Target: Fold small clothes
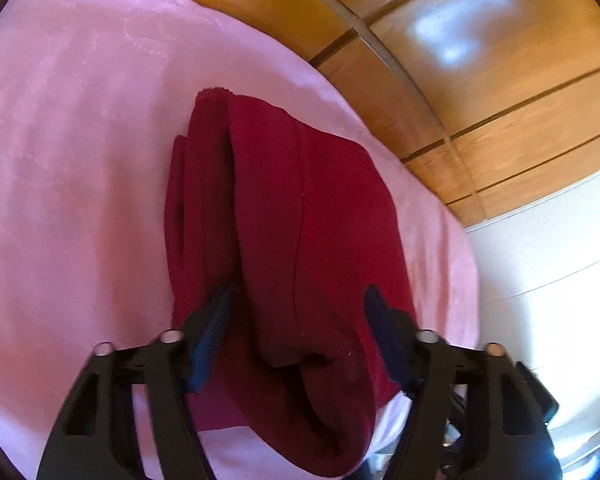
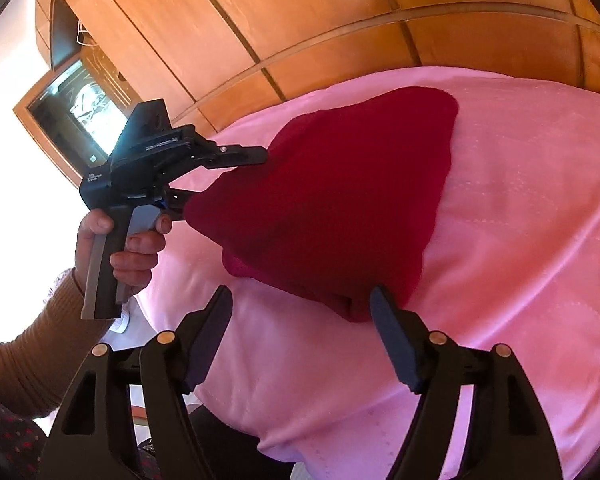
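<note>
A dark red garment (image 1: 312,200) lies folded into a thick bundle on the pink bed sheet (image 1: 80,140). My left gripper (image 1: 300,314) straddles its near end, both pads pressed into the cloth. From the right wrist view that same left gripper (image 2: 224,178) grips the left corner of the red garment (image 2: 340,184) and lifts it into a tent shape, one finger above the cloth and the other hidden behind it. My right gripper (image 2: 300,308) is open just above the sheet; the garment's near corner pokes in beside its right finger, not squeezed.
A hand (image 2: 136,248) in a brown ribbed sleeve (image 2: 32,344) holds the left gripper's handle. Wooden wardrobe panels (image 2: 300,20) rise behind the bed. The pink sheet (image 2: 520,220) spreads to the right, and its edge drops away at the lower left.
</note>
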